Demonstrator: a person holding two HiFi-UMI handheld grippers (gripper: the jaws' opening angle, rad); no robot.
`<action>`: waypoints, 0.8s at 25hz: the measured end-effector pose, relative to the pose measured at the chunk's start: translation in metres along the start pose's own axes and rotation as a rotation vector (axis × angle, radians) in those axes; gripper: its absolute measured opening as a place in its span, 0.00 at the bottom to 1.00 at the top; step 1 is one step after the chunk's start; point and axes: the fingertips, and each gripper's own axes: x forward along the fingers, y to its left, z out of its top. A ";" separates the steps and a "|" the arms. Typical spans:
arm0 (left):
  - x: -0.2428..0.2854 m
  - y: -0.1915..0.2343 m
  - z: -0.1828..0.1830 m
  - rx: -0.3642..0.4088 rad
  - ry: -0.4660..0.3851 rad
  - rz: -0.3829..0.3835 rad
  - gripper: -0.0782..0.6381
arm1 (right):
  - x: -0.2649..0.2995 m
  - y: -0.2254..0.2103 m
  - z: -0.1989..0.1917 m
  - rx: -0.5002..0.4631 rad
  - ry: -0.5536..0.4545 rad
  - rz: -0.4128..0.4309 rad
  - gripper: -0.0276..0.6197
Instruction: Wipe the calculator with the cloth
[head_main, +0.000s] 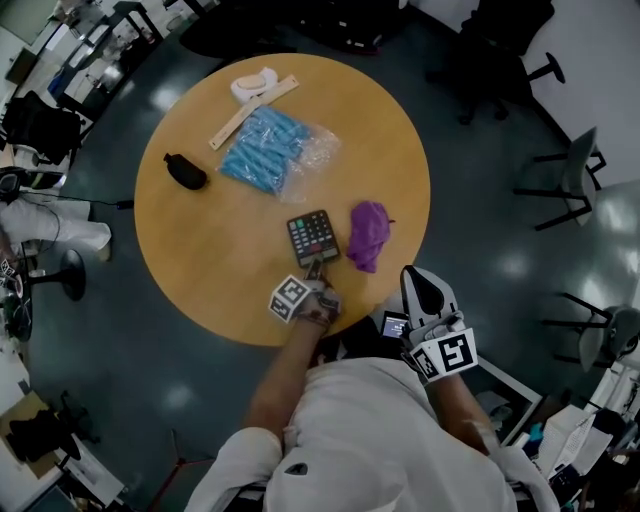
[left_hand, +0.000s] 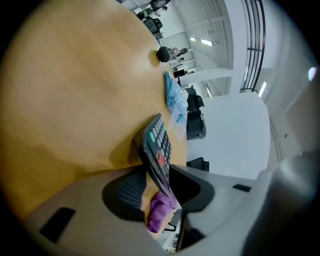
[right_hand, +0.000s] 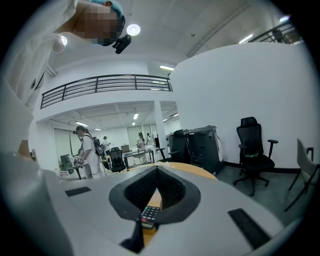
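A dark calculator (head_main: 313, 236) with coloured keys lies on the round wooden table (head_main: 230, 250), near its front edge. Just right of it sits a crumpled purple cloth (head_main: 368, 233). My left gripper (head_main: 314, 271) reaches to the calculator's near end. In the left gripper view the calculator (left_hand: 156, 145) stands edge-on between the open jaws, and the cloth (left_hand: 160, 211) shows beyond it. My right gripper (head_main: 424, 292) hangs shut and empty off the table's front edge, close to the person's body. Through its closed jaws in the right gripper view a bit of the calculator (right_hand: 148, 214) shows.
A clear bag of blue items (head_main: 272, 148), a black case (head_main: 185, 171), a wooden ruler (head_main: 252, 110) and a white roll (head_main: 253, 84) lie at the table's far side. Office chairs (head_main: 565, 180) stand around on the dark floor.
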 end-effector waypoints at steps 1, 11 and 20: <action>0.002 0.002 0.001 -0.009 -0.002 0.005 0.28 | 0.001 -0.001 -0.001 0.001 0.001 -0.002 0.07; -0.002 0.004 0.013 0.008 0.014 -0.007 0.19 | 0.008 0.002 -0.004 0.018 -0.004 -0.019 0.07; -0.066 -0.034 0.023 0.241 0.106 -0.044 0.19 | 0.023 -0.001 -0.013 0.002 0.003 -0.007 0.07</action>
